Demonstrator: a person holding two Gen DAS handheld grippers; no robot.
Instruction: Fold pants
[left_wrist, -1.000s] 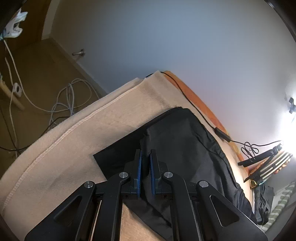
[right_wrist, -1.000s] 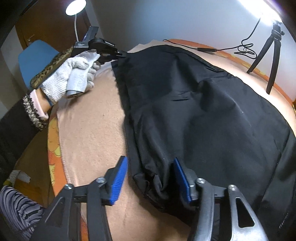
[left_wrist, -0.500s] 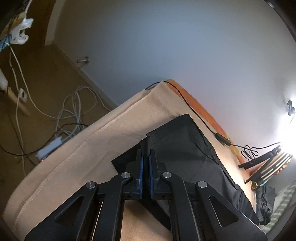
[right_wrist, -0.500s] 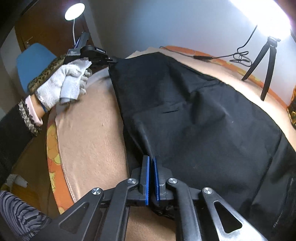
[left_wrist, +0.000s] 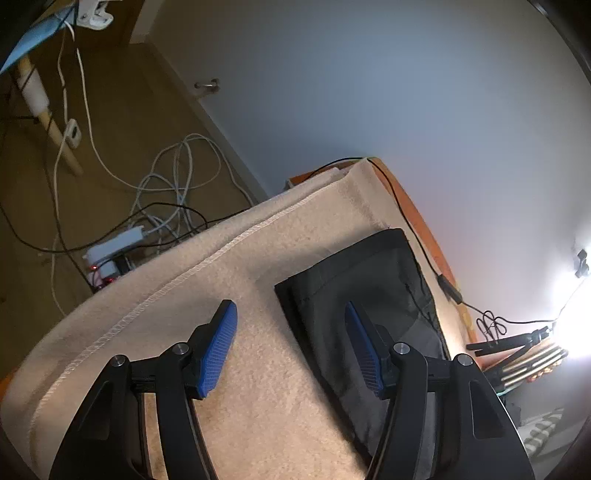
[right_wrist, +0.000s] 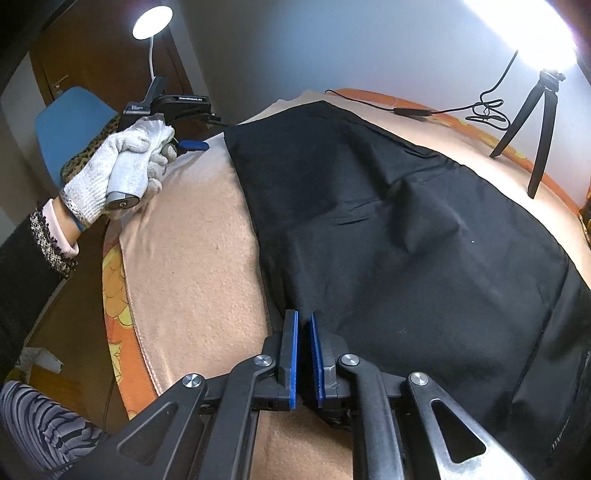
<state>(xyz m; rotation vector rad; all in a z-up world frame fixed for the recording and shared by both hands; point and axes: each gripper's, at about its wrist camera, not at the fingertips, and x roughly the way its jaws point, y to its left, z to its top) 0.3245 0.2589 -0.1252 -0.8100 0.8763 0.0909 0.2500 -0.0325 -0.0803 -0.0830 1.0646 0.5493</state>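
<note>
Black pants lie spread flat on a beige blanket. My right gripper sits at their near left edge. Its blue pads stand a narrow gap apart with a pinch of the black cloth between them, and its jaws are starting to open. In the left wrist view my left gripper is opening wide just above the blanket. The far corner of the pants lies flat between its fingertips, touched by neither pad. A gloved hand holds that gripper.
Tangled cables and a power strip lie on the floor past the blanket's edge. A black tripod stands at the back right and a black cable runs along the far edge. A lamp and a blue chair stand at the left.
My left gripper has let go of the pants corner and opened wide; the corner now lies flat. My right gripper closed on the near pants edge, then its gap widened slightly.
</note>
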